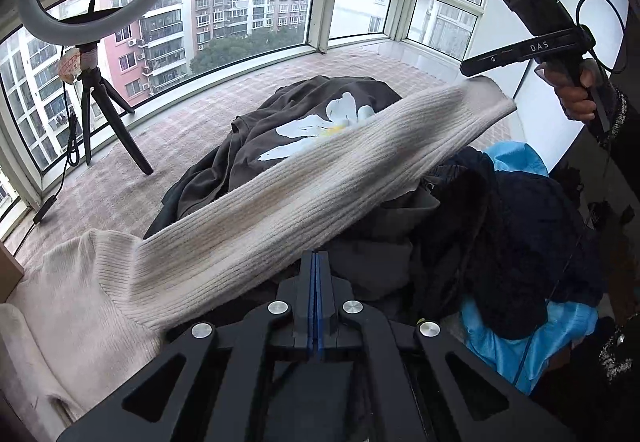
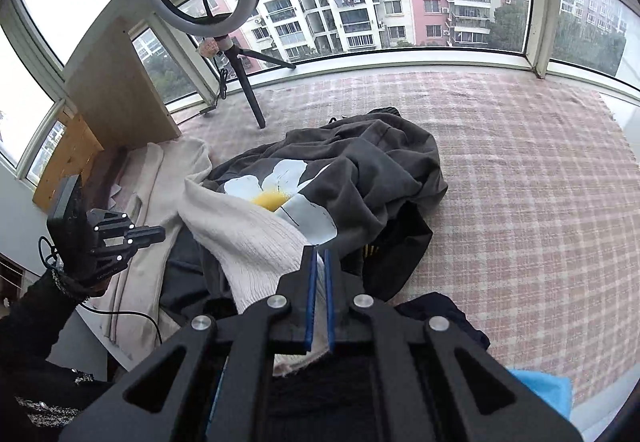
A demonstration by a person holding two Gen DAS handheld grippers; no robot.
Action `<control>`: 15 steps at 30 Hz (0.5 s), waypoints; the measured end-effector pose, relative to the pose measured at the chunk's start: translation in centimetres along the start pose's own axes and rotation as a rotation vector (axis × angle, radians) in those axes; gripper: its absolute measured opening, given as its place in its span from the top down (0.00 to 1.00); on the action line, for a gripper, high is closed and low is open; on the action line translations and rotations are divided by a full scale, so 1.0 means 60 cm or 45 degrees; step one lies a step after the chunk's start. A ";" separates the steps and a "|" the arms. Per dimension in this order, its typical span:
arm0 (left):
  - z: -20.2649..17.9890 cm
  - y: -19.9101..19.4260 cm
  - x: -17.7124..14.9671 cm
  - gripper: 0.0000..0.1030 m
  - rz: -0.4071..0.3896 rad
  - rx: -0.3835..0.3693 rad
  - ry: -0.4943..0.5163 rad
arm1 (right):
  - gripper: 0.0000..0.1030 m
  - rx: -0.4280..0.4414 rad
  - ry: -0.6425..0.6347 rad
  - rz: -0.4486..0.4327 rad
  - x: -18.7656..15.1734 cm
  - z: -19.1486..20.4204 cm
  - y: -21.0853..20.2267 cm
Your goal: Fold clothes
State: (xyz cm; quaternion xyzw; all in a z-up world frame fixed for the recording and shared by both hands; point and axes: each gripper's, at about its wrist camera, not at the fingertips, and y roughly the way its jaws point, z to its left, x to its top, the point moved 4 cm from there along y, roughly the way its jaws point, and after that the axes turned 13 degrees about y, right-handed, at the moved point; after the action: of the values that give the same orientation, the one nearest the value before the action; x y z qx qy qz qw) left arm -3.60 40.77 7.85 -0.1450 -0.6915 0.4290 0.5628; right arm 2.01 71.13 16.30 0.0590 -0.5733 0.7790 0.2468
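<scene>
A cream ribbed sweater (image 1: 80,302) lies at the left, and its sleeve (image 1: 280,197) is stretched up to the right above the clothes pile. My right gripper (image 2: 320,254) is shut on the sleeve's cuff end (image 2: 256,242); in the left wrist view this gripper (image 1: 466,66) is raised at the upper right, held by a hand. My left gripper (image 1: 318,256) is shut with nothing seen between its pads, just under the sleeve's lower edge. From the right wrist view it (image 2: 162,230) hovers over the sweater body.
A dark grey sweatshirt with a white flower print (image 2: 380,169) is heaped in the middle of the pink plaid cover (image 2: 520,181). Navy clothes (image 1: 520,242) and bright blue fabric (image 1: 520,354) lie at the right. A ring light on a tripod (image 2: 252,97) and a wooden board (image 2: 116,89) stand by the windows.
</scene>
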 end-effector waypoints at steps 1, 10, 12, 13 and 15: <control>-0.005 0.003 -0.002 1.00 0.009 0.003 0.009 | 0.93 -0.012 0.013 0.068 -0.012 -0.008 0.019; -0.037 0.009 0.014 1.00 -0.007 -0.018 -0.001 | 0.66 0.153 0.439 0.089 -0.066 -0.118 0.089; -0.040 0.004 0.011 1.00 -0.020 -0.027 -0.032 | 0.65 0.146 0.505 0.104 -0.068 -0.133 0.119; -0.041 0.002 0.009 1.00 -0.026 -0.031 -0.048 | 0.61 0.164 0.544 0.115 -0.069 -0.141 0.134; -0.044 -0.004 0.007 1.00 -0.039 -0.041 -0.079 | 0.59 0.259 0.636 0.145 -0.072 -0.156 0.165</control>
State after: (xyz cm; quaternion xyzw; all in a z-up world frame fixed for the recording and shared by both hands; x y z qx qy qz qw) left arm -1.27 42.06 8.27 -0.1301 -0.7175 0.4135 0.5452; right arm 3.08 76.22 3.01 -0.1427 -0.4161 0.8356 0.3292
